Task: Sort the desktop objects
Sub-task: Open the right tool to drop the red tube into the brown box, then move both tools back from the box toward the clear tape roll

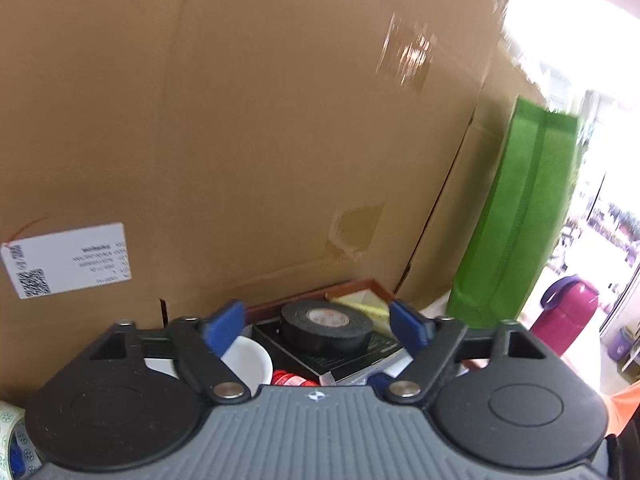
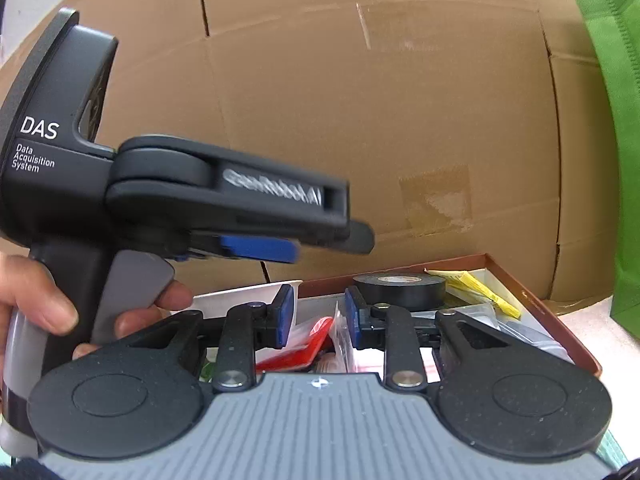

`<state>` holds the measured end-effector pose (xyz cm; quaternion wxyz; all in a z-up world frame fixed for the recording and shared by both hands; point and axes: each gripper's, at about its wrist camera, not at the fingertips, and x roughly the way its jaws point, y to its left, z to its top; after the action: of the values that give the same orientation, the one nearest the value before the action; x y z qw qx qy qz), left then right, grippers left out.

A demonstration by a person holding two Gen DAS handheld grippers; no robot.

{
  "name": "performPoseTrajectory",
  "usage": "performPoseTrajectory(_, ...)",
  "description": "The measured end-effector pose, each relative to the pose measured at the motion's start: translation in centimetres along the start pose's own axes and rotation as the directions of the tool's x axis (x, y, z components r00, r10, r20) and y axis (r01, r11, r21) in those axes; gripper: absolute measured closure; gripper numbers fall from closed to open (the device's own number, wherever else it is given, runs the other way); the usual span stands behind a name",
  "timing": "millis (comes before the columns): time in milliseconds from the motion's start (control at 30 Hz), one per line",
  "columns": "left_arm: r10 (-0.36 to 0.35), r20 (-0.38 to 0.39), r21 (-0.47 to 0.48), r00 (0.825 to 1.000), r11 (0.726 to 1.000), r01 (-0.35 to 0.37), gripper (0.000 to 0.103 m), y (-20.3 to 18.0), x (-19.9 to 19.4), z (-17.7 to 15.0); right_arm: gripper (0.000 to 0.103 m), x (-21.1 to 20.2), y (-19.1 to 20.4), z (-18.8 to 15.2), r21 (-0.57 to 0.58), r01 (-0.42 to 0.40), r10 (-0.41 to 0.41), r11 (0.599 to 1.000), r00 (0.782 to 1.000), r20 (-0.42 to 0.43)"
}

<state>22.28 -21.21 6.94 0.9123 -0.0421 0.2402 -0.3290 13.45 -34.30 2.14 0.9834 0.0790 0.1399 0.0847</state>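
Cardboard carton [image 1: 248,120] fills the background in both views, upright, directly behind the work area; a green fabric bag [image 1: 516,216] stands beside its right edge. Likely these simply wall off the back of the desk.

Brown-rimmed tray [image 2: 540,312] sits at the carton's foot and serves as the collecting box, judging by its mixed contents: a black tape roll [image 1: 326,326] lying flat on a dark booklet, yellow packets [image 2: 480,288] toward the back right corner, red packaging [image 2: 304,340] and clear sachets nearer the front. A white dish [image 1: 248,360] lies left of the tape.

Left gripper [image 1: 318,320]: jaws spread wide, the tape roll between and beyond them, pads not touching it. Reads as a release or a pre-grasp straddle; cannot tell which.

Right gripper [image 2: 318,316]: jaws narrowed but not pressed together. A clear sachet edge shows in the gap; whether it is pinched cannot be told.

A hand [image 2: 48,304] holds the left gripper's handle, finger on the trigger.
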Motion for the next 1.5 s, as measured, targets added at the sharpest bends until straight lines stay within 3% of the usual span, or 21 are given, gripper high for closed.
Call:
performPoseTrajectory(100, 0.004, -0.007, -0.002, 1.000, 1.000, -0.004, 0.014, 0.1, -0.9, -0.4, 0.068, 0.0, 1.4, -0.8, -0.039, 0.033, -0.033, 0.999, 0.999, -0.009)
performPoseTrajectory(133, 0.008, -0.014, -0.005, 1.000, 1.000, -0.009, 0.013, 0.1, -1.1, -0.6, 0.053, -0.2, 1.6, -1.0, -0.051, 0.039, -0.040, 0.998, 0.999, -0.014)
performPoseTrajectory(233, 0.009, -0.016, -0.013, 1.000, 1.000, -0.009, 0.009, 0.0, -2.1, -1.3, 0.045, -0.3, 2.3, -1.4, -0.073, 0.056, -0.057, 0.996, 0.998, -0.013)
performPoseTrajectory(367, 0.017, 0.002, -0.008, 1.000, 1.000, -0.017, 0.007, -0.3, -4.1, -2.6, 0.015, 0.7, 2.5, -1.2, -0.080, 0.080, -0.081, 0.994, 0.997, -0.010)
performPoseTrajectory(500, 0.054, 0.032, 0.010, 0.998, 0.998, -0.054, 0.007, -0.9, -6.3, -3.5, 0.013, -1.4, 2.7, -1.3, -0.090, 0.110, -0.110, 0.990, 0.994, -0.001)
performPoseTrajectory(567, 0.079, 0.027, 0.022, 0.997, 0.997, -0.079, 0.007, -1.2, -7.7, -4.3, 0.006, -1.9, 2.8, -1.4, -0.085, 0.111, -0.112, 0.990, 0.994, -0.010)
performPoseTrajectory(700, 0.112, 0.023, 0.022, 0.994, 0.993, -0.112, 0.007, -1.8, -9.3, -5.5, 0.005, -3.1, 3.8, -1.7, -0.103, 0.122, -0.124, 0.987, 0.992, -0.009)
performPoseTrajectory(867, 0.203, 0.006, 0.039, 0.979, 0.978, -0.203, 0.007, -2.3, -9.8, -6.9, 0.002, -4.2, 5.2, -2.1, -0.124, 0.120, -0.124, 0.985, 0.992, -0.020)
performPoseTrajectory(1367, 0.221, -0.033, 0.029, 0.975, 0.975, -0.220, 0.007, -1.8, -13.0, -10.2, 0.002, -5.1, 7.2, -4.2, -0.151, 0.101, -0.115, 0.983, 0.990, -0.085)
performPoseTrajectory(1500, 0.216, -0.045, -0.018, 0.975, 0.976, -0.217, 0.007, -0.4, -14.3, -11.5, 0.002, -5.3, 8.5, -4.8, -0.154, 0.046, -0.064, 0.987, 0.991, -0.114)
